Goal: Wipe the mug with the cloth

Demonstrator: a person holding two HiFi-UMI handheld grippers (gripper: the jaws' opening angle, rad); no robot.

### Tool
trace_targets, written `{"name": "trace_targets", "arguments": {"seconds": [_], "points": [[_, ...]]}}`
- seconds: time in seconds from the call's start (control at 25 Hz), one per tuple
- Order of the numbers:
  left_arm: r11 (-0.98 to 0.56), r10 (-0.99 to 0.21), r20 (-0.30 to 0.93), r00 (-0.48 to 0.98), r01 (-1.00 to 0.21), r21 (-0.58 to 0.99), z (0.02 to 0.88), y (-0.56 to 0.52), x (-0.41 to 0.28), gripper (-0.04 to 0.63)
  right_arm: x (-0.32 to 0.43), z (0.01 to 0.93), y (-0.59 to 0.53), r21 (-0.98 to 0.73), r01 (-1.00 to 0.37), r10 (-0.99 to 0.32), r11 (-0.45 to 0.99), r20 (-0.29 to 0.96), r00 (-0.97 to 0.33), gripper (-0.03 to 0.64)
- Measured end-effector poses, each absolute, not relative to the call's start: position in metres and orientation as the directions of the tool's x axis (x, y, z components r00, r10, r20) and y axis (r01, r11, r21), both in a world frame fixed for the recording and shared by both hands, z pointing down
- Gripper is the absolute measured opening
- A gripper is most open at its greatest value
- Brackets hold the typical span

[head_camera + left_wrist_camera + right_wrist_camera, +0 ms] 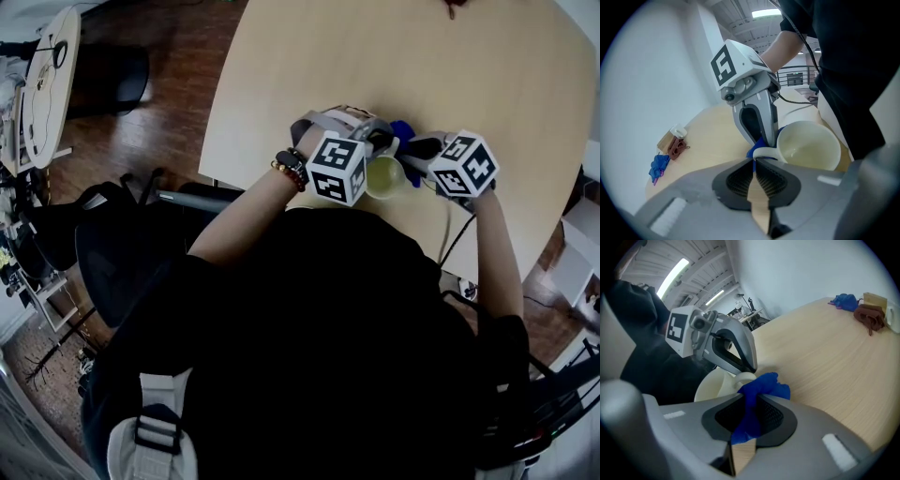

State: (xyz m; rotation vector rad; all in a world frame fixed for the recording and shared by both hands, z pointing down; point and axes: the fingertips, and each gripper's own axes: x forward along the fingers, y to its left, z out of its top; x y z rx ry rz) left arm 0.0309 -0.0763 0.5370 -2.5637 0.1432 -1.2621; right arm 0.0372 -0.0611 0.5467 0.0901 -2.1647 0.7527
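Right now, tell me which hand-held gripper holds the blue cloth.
The right hand-held gripper: its jaws are shut on the blue cloth. The left hand-held gripper pinches the mug by its handle instead.

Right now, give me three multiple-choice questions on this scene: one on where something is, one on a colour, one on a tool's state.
1. The mug sits:
A. on the floor
B. between the left tool and the right tool
C. at the table's far end

2. The cloth is:
A. red
B. white
C. blue

3. The right tool is:
A. shut on the cloth
B. open and empty
C. shut on the mug

Answers:
1 B, the head view shows the mug between both tools.
2 C, the cloth shows blue in the right gripper view.
3 A, the right tool's jaws pinch the cloth in that same view.
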Motion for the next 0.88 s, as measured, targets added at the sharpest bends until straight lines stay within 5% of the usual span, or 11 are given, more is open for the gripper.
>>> {"name": "trace_targets", "arguments": {"seconds": [0.24,0.56,0.88], "points": [[-0.958,-0.216,0.757,0.617,0.015,-0.286,0.538,-0.078,0.029,0.020,0.038,0.551,-0.063,-0.458,-0.359,0.132,0.813,0.746,-0.653,0.072],[-0.955,-0.248,0.741,0.624,-0.027,-0.297,0.536,-0.086,0.031,0.003,0.042,0.496,-0.088,-0.571,-0.382,0.039,0.727,0.589,-0.807,0.072],[-0.960,-0.234,0.764,0.602,-0.019,-0.279,0.546,-0.084,0.027,0.003,0.041,0.558,-0.076,-0.477,-0.454,0.065,0.752,0.740,-0.669,0.074]]}}
